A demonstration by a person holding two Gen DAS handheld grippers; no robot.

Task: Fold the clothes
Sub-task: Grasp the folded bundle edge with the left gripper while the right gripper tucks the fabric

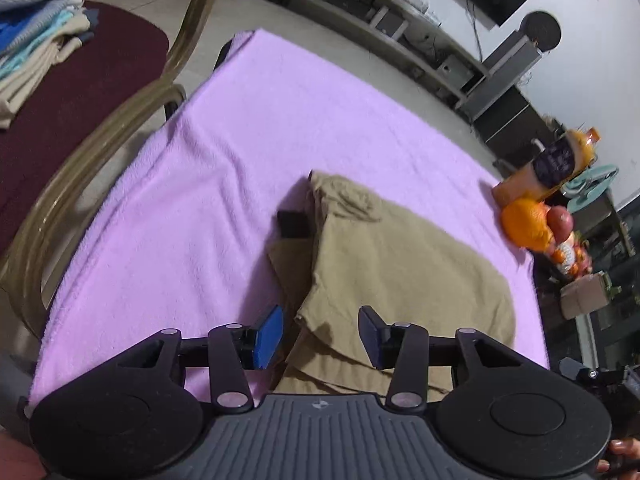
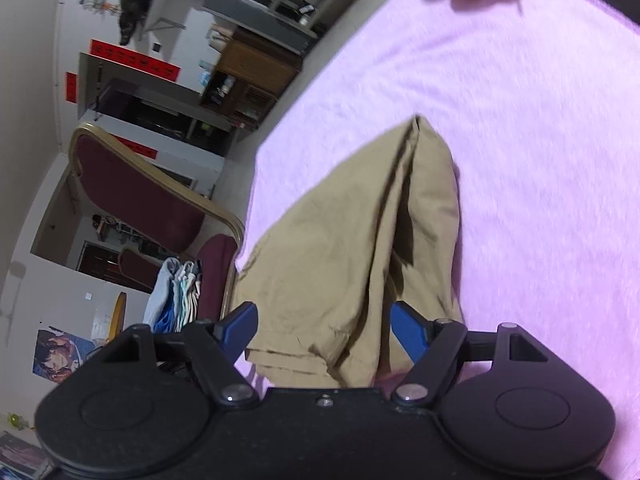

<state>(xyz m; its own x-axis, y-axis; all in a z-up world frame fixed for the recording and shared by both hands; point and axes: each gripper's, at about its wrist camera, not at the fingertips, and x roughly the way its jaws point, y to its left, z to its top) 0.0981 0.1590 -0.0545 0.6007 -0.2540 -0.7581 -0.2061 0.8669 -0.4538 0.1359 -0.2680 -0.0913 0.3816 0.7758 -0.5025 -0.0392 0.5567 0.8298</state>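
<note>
Khaki cotton garment (image 1: pixel 400 256) partly folded, layered, 6 o'clock on pink counter (image 1: pixel 200 200) | we hold left gripper (image 1: pixel 318 334), right gripper (image 2: pixel 324 330) spread | finish unsettled

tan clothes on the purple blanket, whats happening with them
A person is folding a tan garment on a purple blanket, with a handheld tool in each hand. Both the left tool and right tool are open, one over each end, gripping nothing. The garment lies partly folded and bunched. Folded clothes are stacked on a chair nearby.

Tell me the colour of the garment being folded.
Khaki tan, plain with no pattern; the garment shows best in the left wrist view.
</note>
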